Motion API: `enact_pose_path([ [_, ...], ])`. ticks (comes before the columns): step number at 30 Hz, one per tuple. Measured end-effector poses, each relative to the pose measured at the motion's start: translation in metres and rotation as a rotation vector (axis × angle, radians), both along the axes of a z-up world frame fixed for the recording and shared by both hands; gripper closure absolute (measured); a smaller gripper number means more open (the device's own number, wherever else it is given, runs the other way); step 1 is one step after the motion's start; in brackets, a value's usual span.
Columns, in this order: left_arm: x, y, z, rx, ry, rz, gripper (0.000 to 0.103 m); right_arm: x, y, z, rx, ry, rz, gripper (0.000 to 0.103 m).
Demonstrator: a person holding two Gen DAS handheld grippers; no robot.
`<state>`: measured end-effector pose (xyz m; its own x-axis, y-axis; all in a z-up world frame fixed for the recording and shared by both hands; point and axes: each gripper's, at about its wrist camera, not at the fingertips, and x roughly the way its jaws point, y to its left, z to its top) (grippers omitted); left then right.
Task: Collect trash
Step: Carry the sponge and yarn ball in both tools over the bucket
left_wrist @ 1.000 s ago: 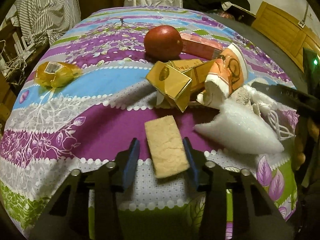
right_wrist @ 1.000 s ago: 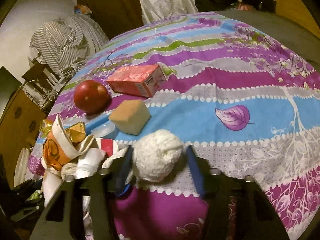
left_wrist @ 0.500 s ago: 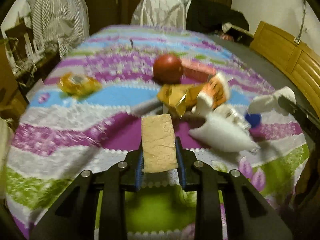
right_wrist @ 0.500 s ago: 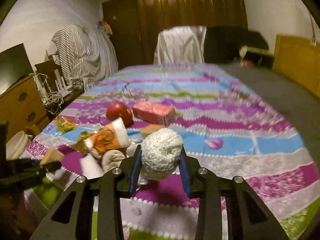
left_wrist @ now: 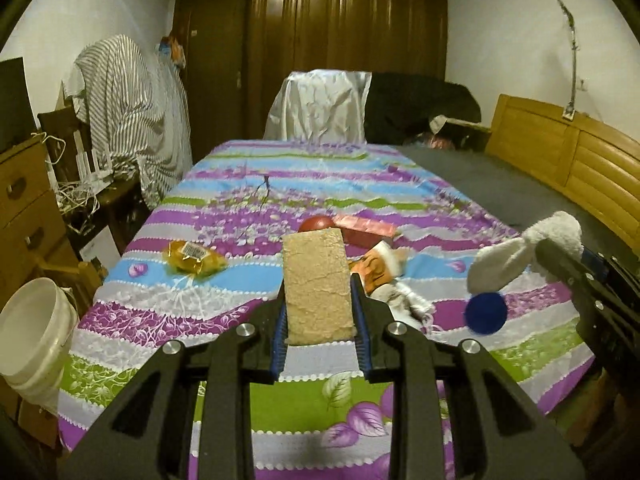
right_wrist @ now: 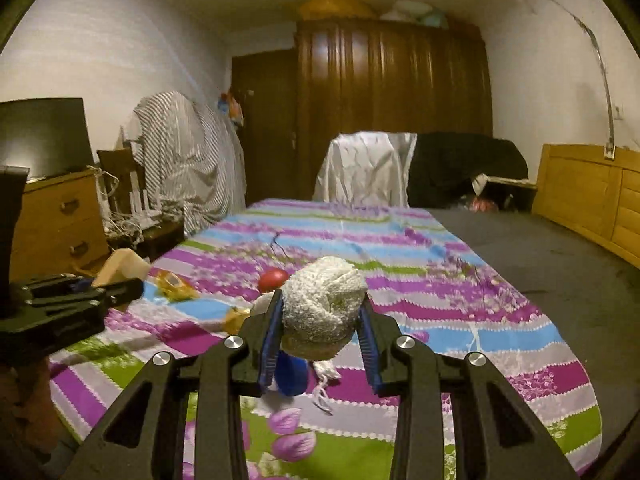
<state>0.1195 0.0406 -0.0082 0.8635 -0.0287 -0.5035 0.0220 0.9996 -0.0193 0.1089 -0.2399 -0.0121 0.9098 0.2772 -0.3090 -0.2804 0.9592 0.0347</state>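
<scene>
Above the bed's near edge: my left gripper clamps the tan sponge by its sides.
Sponge: light, squashy.
Right gripper: squeezing the soft, light yarn ball across its middle.

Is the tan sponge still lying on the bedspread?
No: the tan sponge is clamped between the left gripper jaws, lifted clear of the bedspread.
</scene>
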Motion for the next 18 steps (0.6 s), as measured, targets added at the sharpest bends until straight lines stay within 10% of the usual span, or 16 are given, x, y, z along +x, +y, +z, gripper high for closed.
enact_pose_path([
  [5, -0.008, 0.000, 0.001, 0.017, -0.004, 0.003, 0.077, 0.010, 0.010, -0.008, -0.067, 0.046, 0.021, 0.067],
  [8, -0.010, 0.003, -0.001, 0.005, 0.012, 0.003, 0.077, 0.064, 0.021, -0.060, -0.238, 0.273, 0.032, 0.068],
  [18, -0.015, 0.010, -0.004, 0.001, 0.018, 0.015, 0.077, 0.040, -0.032, -0.045, -0.177, 0.169, -0.164, 0.068],
])
